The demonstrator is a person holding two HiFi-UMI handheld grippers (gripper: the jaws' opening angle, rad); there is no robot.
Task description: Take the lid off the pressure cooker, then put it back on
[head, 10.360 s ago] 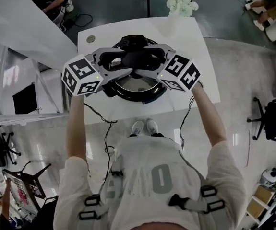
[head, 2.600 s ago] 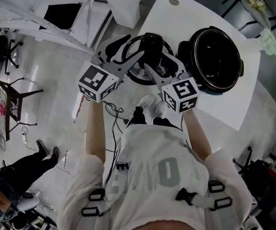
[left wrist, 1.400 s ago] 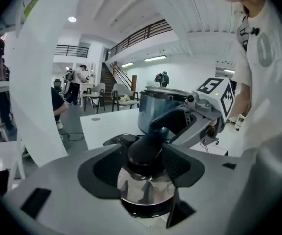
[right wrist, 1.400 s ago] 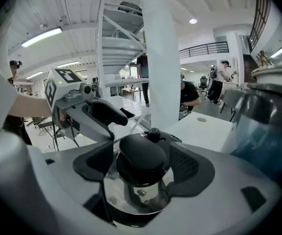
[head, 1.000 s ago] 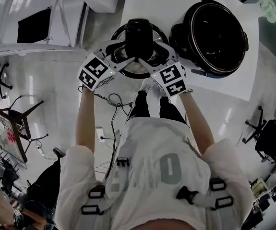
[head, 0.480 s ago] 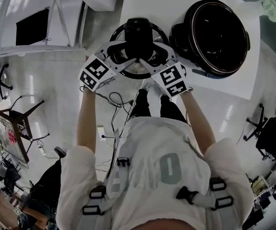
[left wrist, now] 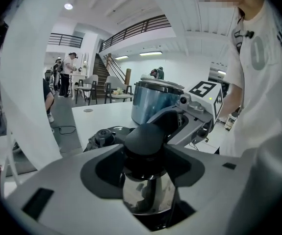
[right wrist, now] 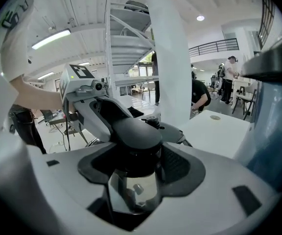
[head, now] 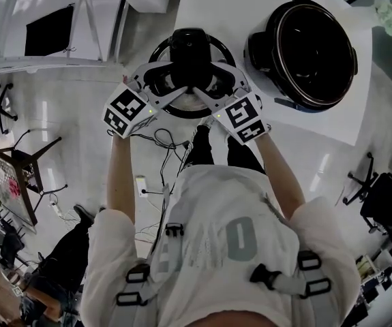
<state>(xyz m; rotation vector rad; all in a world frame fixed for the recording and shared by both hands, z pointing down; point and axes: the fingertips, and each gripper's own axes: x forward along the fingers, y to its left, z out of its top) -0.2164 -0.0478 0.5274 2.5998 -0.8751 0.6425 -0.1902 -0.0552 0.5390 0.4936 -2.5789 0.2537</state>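
Grippers: left gripper (left wrist: 146, 154) clamps the lid's black knob (left wrist: 148, 135); right gripper (right wrist: 133, 153), jaws just closing, pinches the same knob from the opposite side.
Lid (head: 190, 46): at the table (head: 236, 5) edge, beside the open pot (head: 311, 50).
Handling: probably heavy, rigid, polished and slippery; the knob gives the surest hold.
Writing: no brand legible.

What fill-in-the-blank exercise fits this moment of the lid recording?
On or off the pressure cooker, the lid is ____.
In the head view the lid lies to the cooker's ____.
The left gripper has the lid's handle between its ____.
The table is coloured ____.
Missing words: off; left; jaws; white.
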